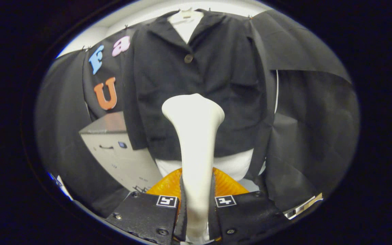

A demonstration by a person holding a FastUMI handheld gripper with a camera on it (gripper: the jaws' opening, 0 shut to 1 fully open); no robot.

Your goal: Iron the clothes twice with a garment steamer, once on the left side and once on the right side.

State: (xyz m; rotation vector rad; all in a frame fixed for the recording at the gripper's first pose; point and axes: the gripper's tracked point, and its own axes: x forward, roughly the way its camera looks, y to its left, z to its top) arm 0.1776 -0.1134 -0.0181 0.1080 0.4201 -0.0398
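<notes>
Hand-held gripper (196,204) clamps garment steamer (194,136), its head before the shirt (196,78).

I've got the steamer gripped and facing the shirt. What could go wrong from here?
1. The gripper is shut on the steamer low on its handle, so the wide head could twist or slip during a stroke.
2. The head could snag the shirt at its button or pull the hanging fabric aside.

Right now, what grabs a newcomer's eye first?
The white steamer, clamped between the claw fingers, rises just ahead of them with its flared head toward the shirt. Beyond it hangs the dark shirt over a white form, one button at the chest. A grey cabinet stands beside the shirt.
</notes>
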